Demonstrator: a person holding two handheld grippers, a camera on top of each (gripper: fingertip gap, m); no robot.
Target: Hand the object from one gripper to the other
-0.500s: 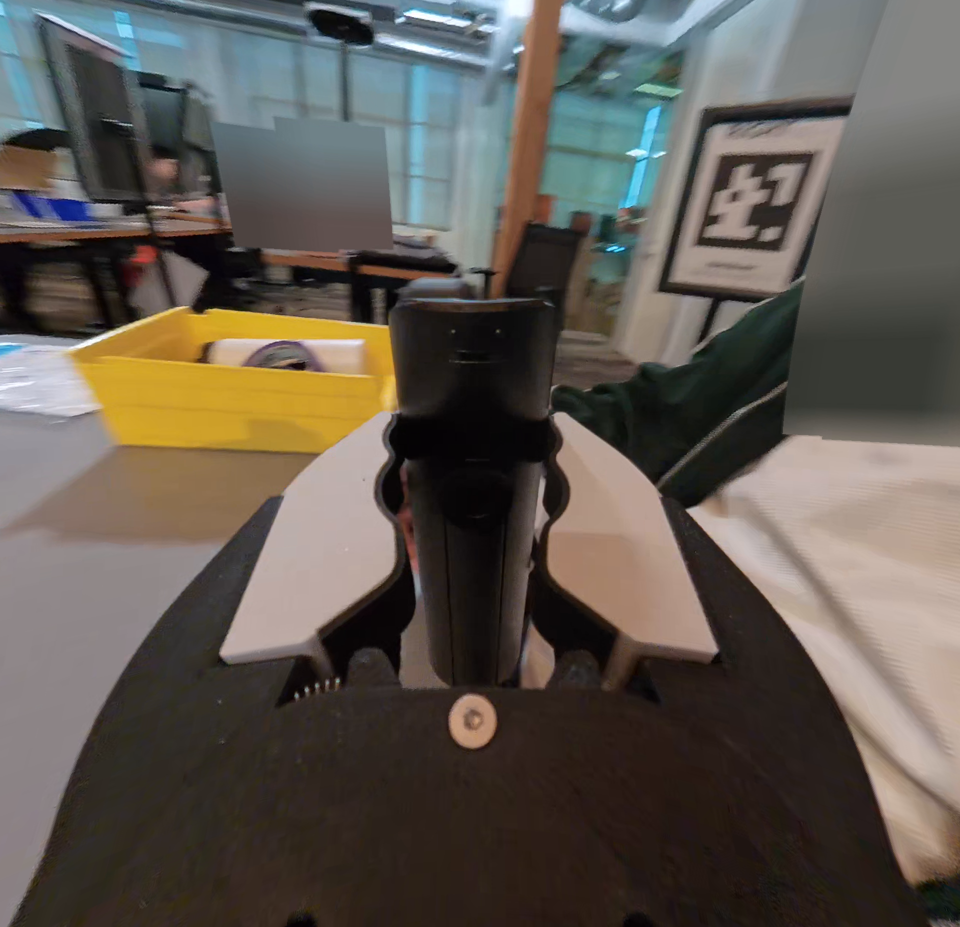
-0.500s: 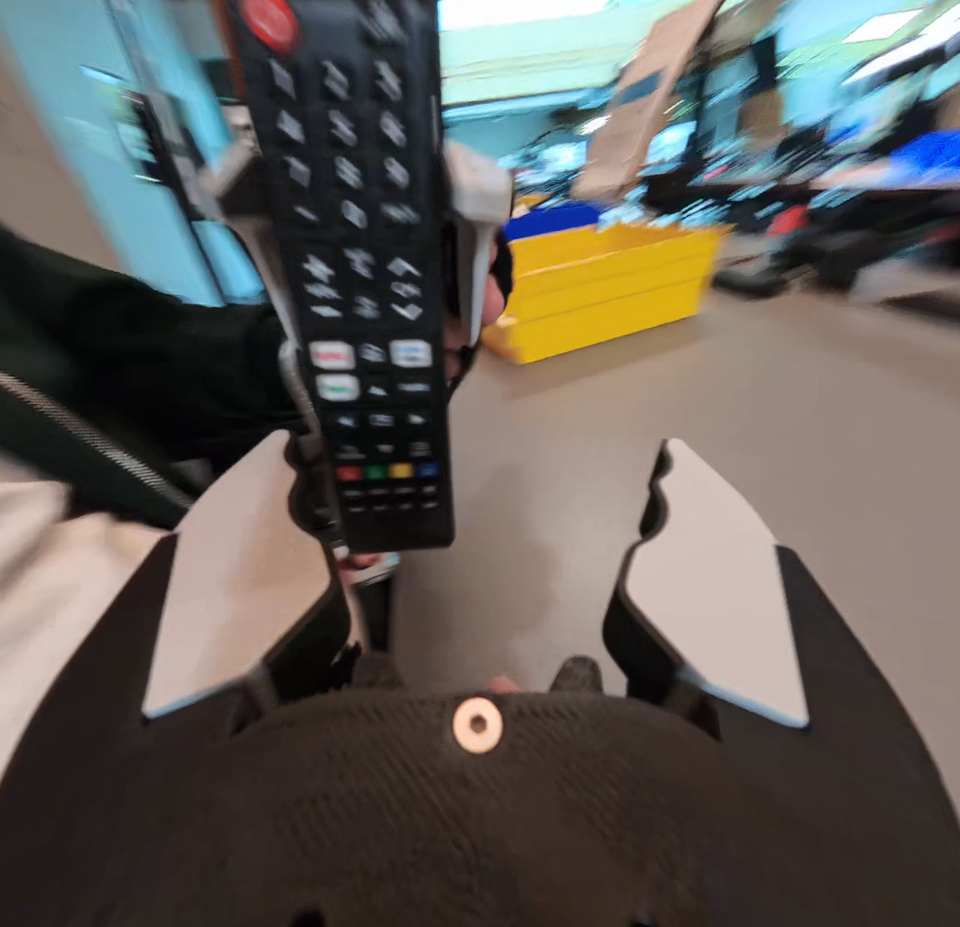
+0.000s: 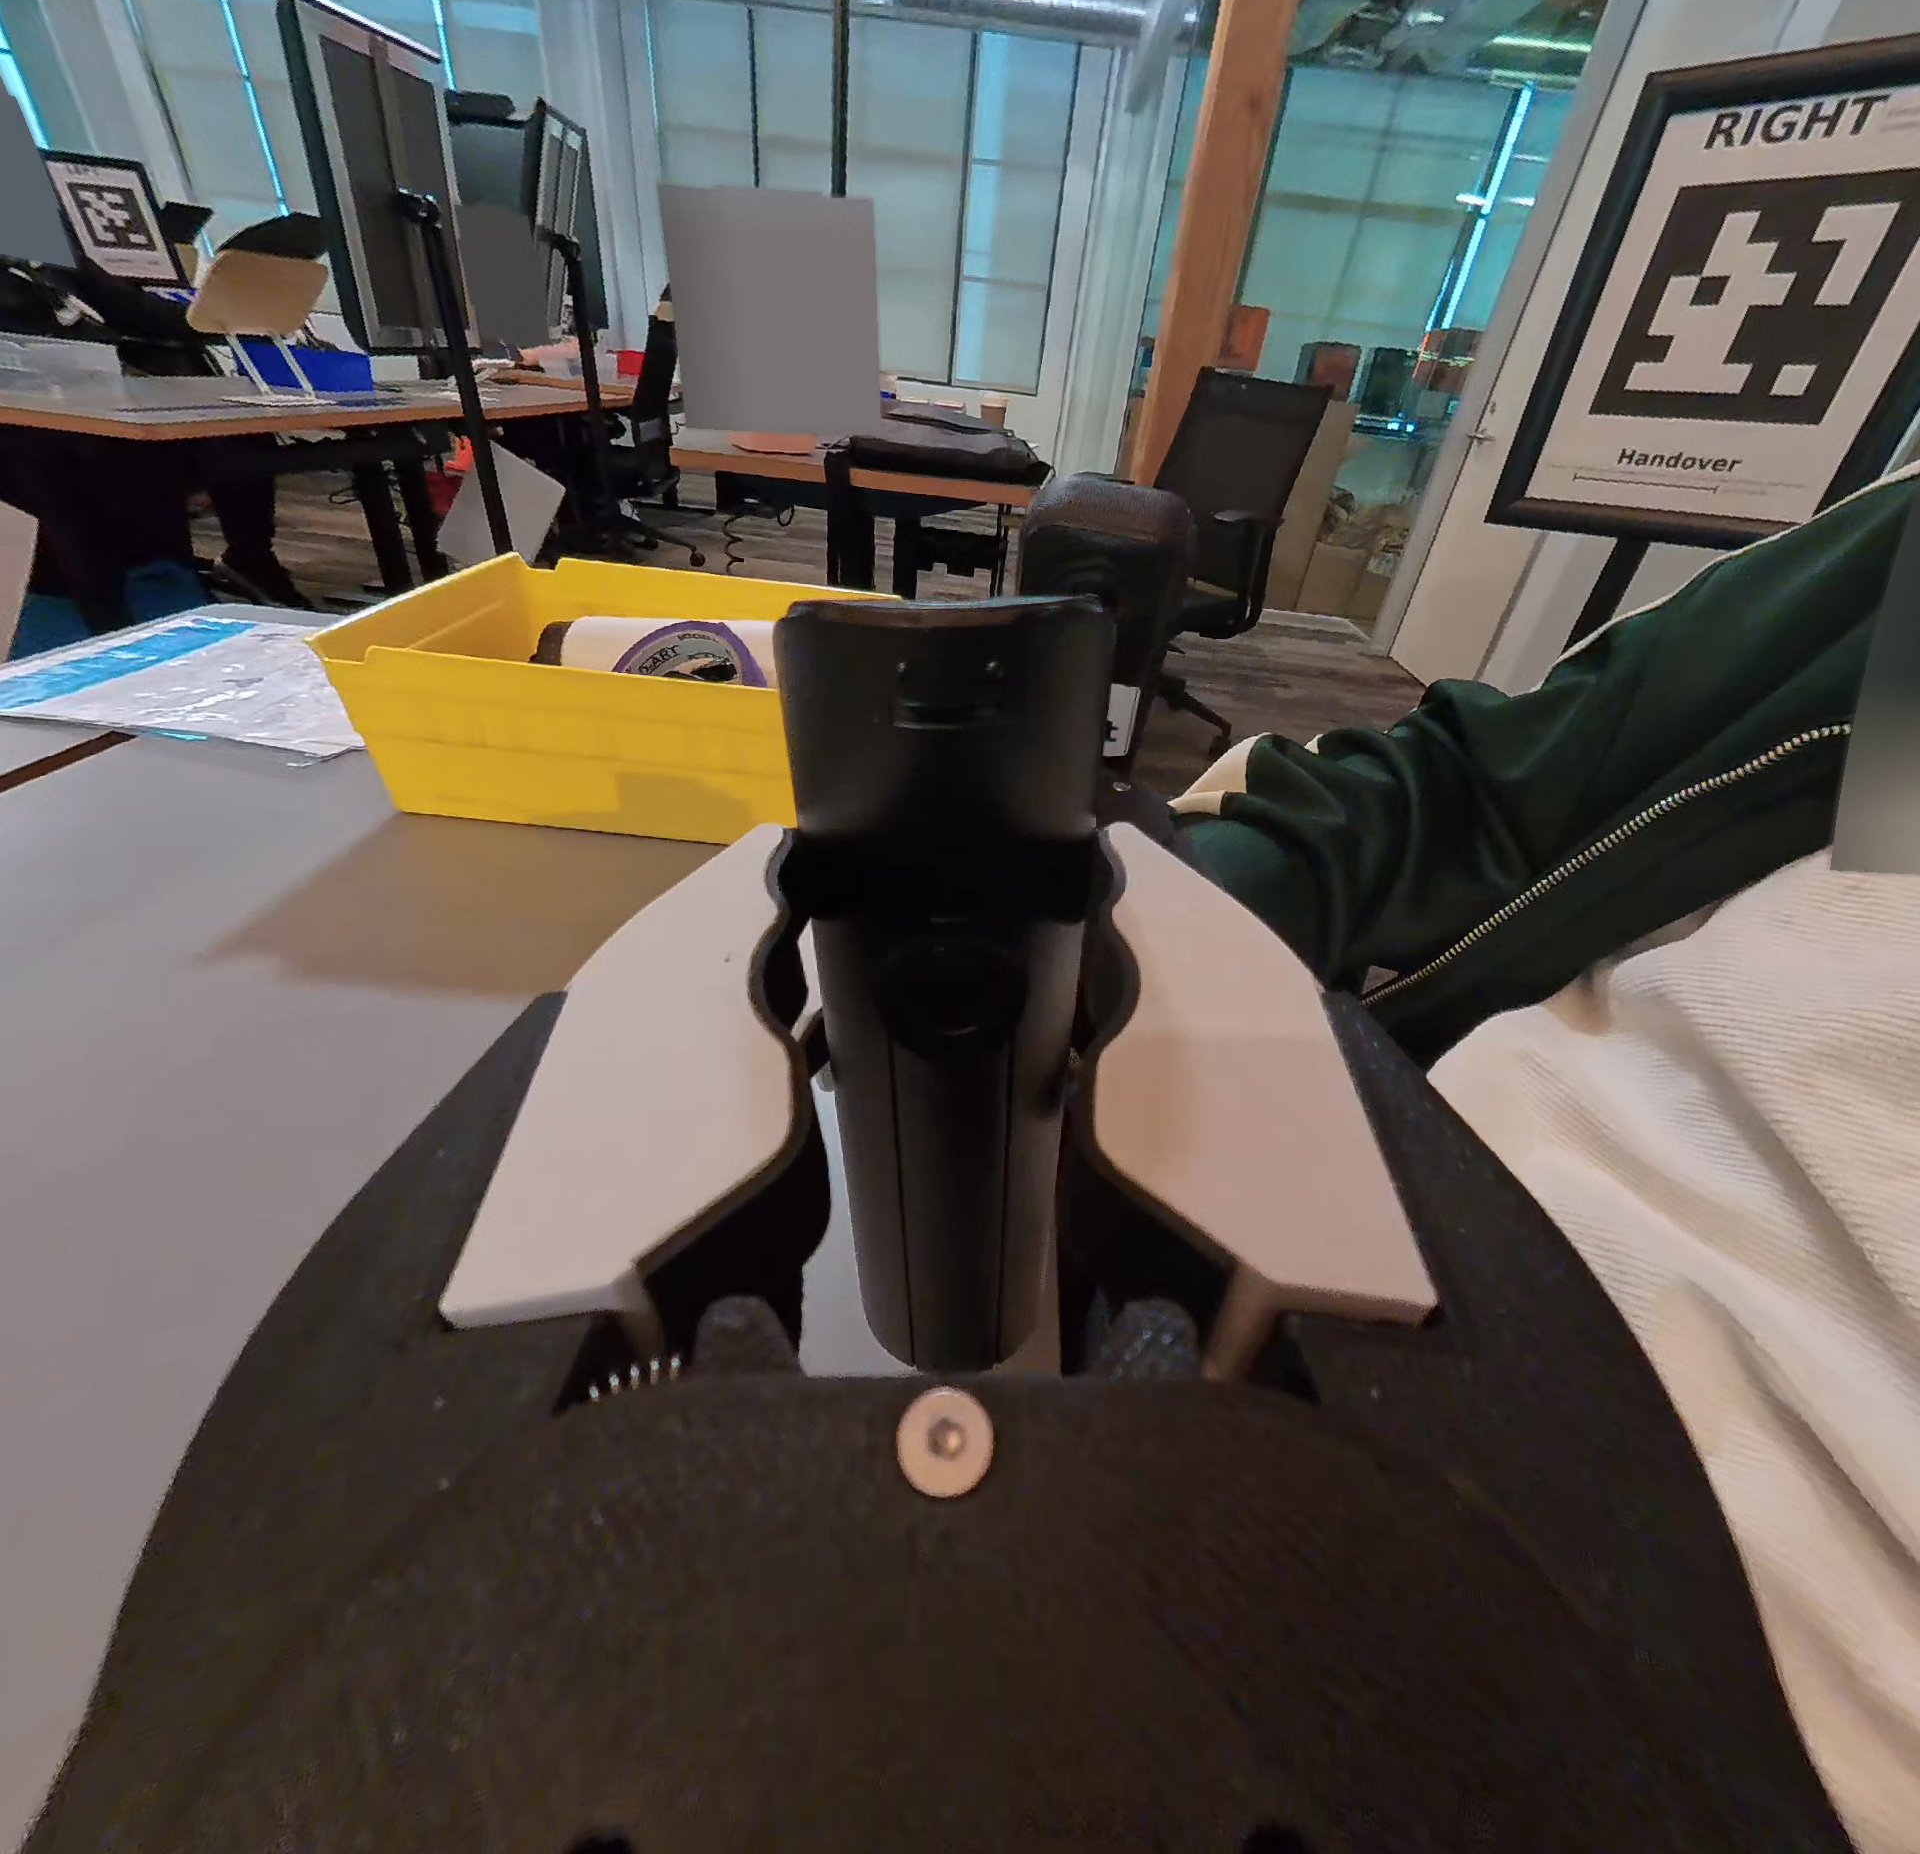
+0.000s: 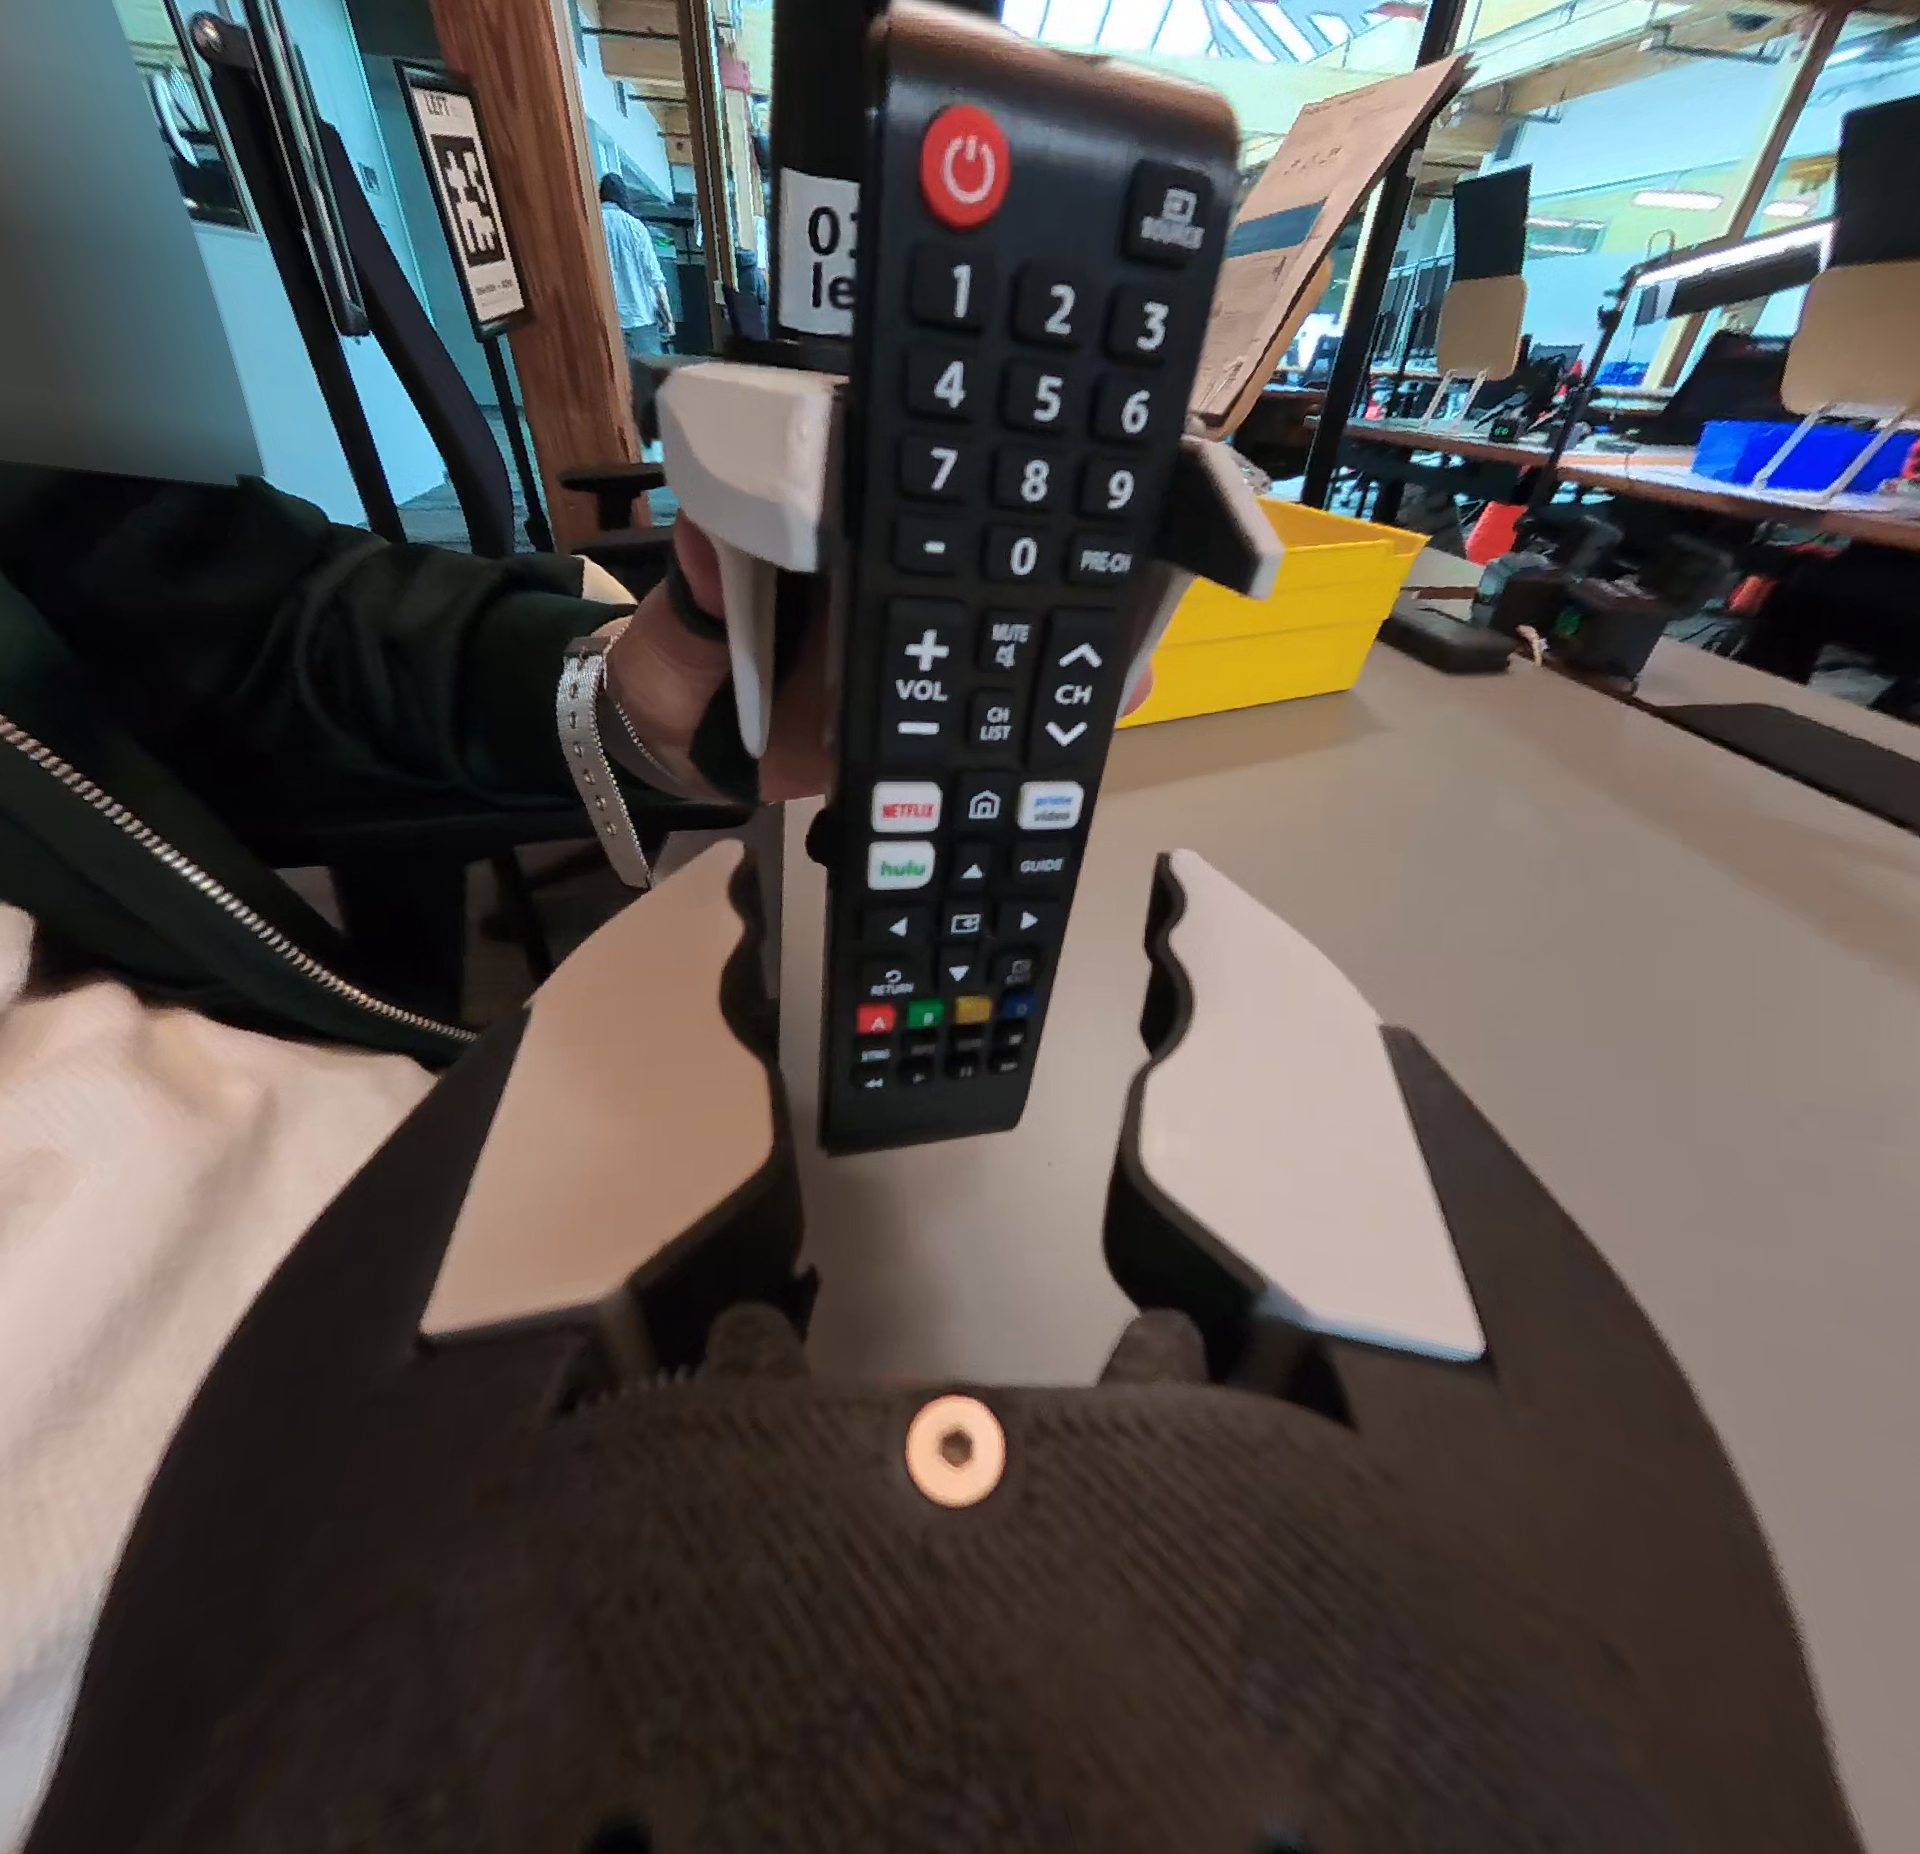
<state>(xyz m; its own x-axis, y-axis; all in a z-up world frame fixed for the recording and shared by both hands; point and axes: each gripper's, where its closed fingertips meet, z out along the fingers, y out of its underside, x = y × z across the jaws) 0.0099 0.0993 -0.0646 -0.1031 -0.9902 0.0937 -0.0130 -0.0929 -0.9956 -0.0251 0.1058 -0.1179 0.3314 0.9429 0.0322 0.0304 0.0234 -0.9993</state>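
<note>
Left gripper [image 3: 940, 885] first: on my left wrist view its two pale fingers are clenched on the black remote control [image 3: 940, 973], which stands upright through the centre of the frame with its plain back toward the camera. Both fingers [image 3: 665, 1098] press its sides about halfway up, and its lower end sits down between them near the gripper body. Behind it, left of centre, a yellow bin [image 3: 551, 744] rests on the grey table [image 3: 208, 1025], with a white roll [image 3: 665, 646] lying inside. At the right edge I see a dark green sleeve [image 3: 1507, 848] with a zip, over white cloth. A framed marker sign [image 3: 1725, 287] stands in the upper right.

On my right wrist view, the right gripper [image 4: 961, 911] is released, its fingers spread wide in the lower half of the frame. The remote control [image 4: 1013, 578] hangs upright in the centre, buttons facing me, its lower end reaching down between my spread fingers; I cannot tell whether it touches either. The left gripper [image 4: 997, 485] clamps it across the number keys, one pale finger on each side, with a hand [image 4: 686, 692] behind it at centre left. The yellow bin [image 4: 1288, 620] sits right of the remote on the table [image 4: 1558, 973].
</note>
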